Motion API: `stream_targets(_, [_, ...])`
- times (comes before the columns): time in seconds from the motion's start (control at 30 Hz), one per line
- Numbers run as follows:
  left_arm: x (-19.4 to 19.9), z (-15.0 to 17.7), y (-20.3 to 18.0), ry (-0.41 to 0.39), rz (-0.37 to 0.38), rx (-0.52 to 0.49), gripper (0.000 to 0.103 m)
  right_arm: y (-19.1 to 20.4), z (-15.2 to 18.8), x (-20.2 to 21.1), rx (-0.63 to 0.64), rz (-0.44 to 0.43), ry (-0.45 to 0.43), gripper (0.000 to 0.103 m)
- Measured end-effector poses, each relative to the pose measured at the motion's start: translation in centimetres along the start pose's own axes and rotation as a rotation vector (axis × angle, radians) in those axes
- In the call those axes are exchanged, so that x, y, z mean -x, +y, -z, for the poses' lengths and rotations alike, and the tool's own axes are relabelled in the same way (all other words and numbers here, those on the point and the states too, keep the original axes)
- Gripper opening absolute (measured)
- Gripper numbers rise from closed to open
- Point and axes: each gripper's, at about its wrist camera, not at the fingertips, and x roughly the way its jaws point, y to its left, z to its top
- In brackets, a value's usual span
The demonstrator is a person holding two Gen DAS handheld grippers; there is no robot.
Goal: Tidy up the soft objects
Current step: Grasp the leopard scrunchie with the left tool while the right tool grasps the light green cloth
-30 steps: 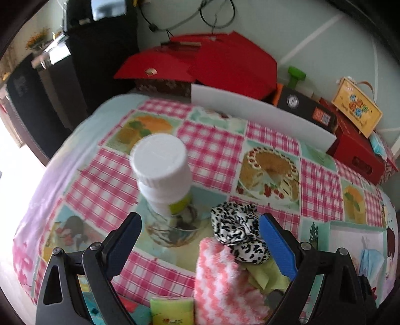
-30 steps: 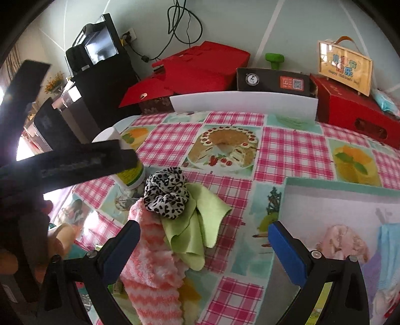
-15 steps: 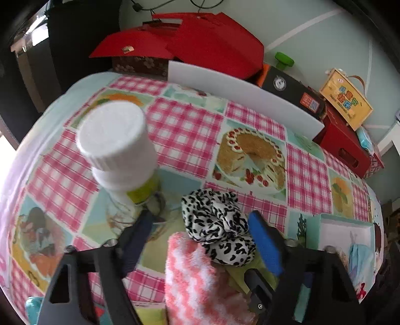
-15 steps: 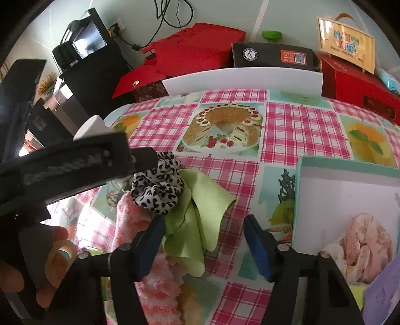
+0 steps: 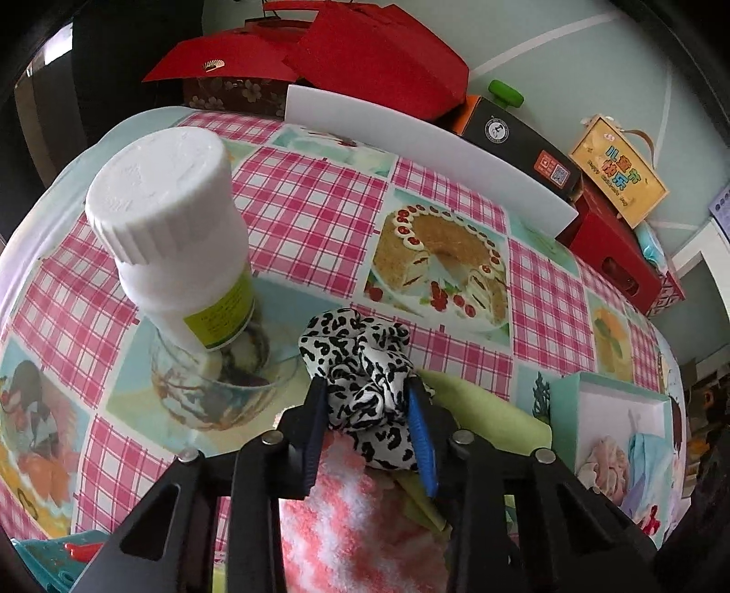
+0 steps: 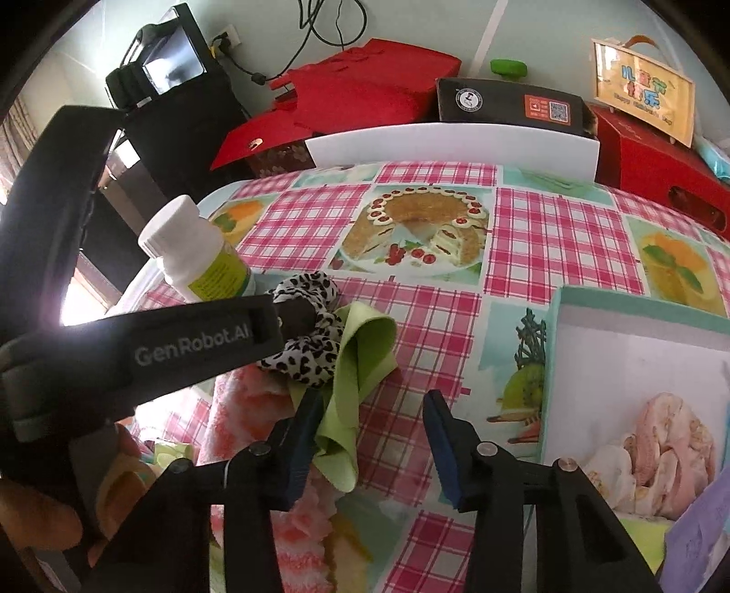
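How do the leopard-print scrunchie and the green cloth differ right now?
The leopard-print scrunchie is bunched, black-and-white spotted, pinched between the left gripper pads; the green cloth is plain, loosely folded, ungripped, only partly between the right gripper pads. Both are soft and touch.

I am in a home, at a tabletop covered with a pink checked cloth printed with cakes and fruit. Red gift boxes are stacked against the pale wall behind it, next to a yellow children's carry box with a handle and a black carton. A black cabinet stands in the corner with a small screen on top and a cable plugged into a wall socket.
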Motion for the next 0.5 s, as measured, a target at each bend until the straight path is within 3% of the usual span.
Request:
stream_targets(0.17, [0.27, 0.06, 0.48, 0.003, 0.027, 0.028, 0.029, 0.19, -0.08, 0.26, 0.01, -0.013, -0.013, 0.044])
stream_targets(0.5, [0.35, 0.1, 1.03, 0.012, 0.056, 0.054, 0.028, 0.88, 0.21, -0.43, 0.041, -0.035, 0.004, 0.041])
